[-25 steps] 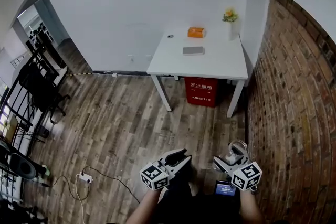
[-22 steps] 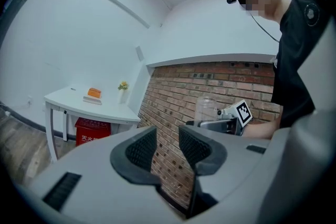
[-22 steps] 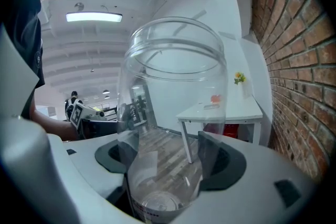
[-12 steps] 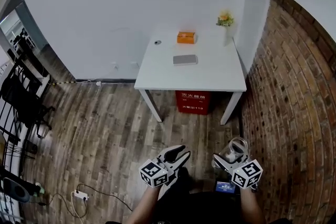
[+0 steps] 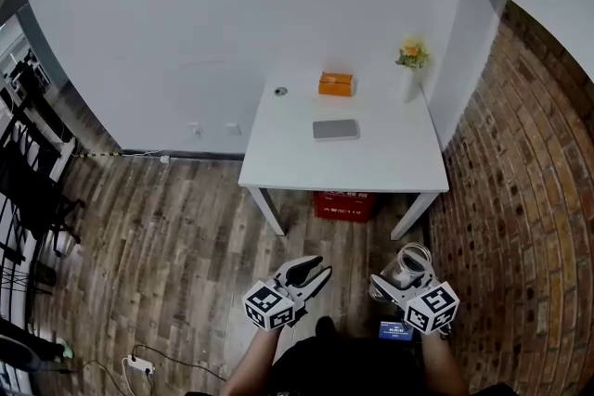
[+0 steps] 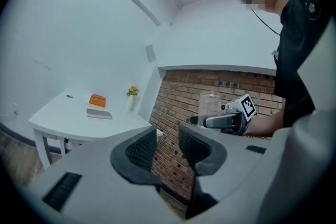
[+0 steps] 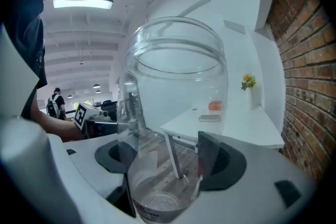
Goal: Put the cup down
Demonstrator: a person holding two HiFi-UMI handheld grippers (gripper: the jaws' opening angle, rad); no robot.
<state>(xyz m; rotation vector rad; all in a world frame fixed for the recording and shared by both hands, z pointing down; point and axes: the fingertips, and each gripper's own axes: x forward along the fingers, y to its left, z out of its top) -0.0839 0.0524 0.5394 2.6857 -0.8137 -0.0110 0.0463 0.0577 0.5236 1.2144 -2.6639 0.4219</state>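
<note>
A clear plastic cup (image 5: 409,263) stands upright between the jaws of my right gripper (image 5: 393,280), which is shut on its lower part. In the right gripper view the cup (image 7: 173,107) fills the middle, and the pads press its sides near the base. My left gripper (image 5: 309,273) hangs beside it at waist height, open by a narrow gap and holding nothing. From the left gripper view (image 6: 167,145) I see the cup (image 6: 209,104) to the right. Ahead stands a white table (image 5: 371,158), well away from both grippers.
On the table lie an orange box (image 5: 336,84), a grey flat case (image 5: 335,129), a small round thing (image 5: 280,92) and a vase of flowers (image 5: 412,68). A red box (image 5: 345,205) sits under it. A brick wall (image 5: 520,209) runs along the right. Racks (image 5: 23,172) stand left.
The table has come closer and shifted in the head view as the person moves toward it. Both grippers keep their places, and the cup stays in the right one.
</note>
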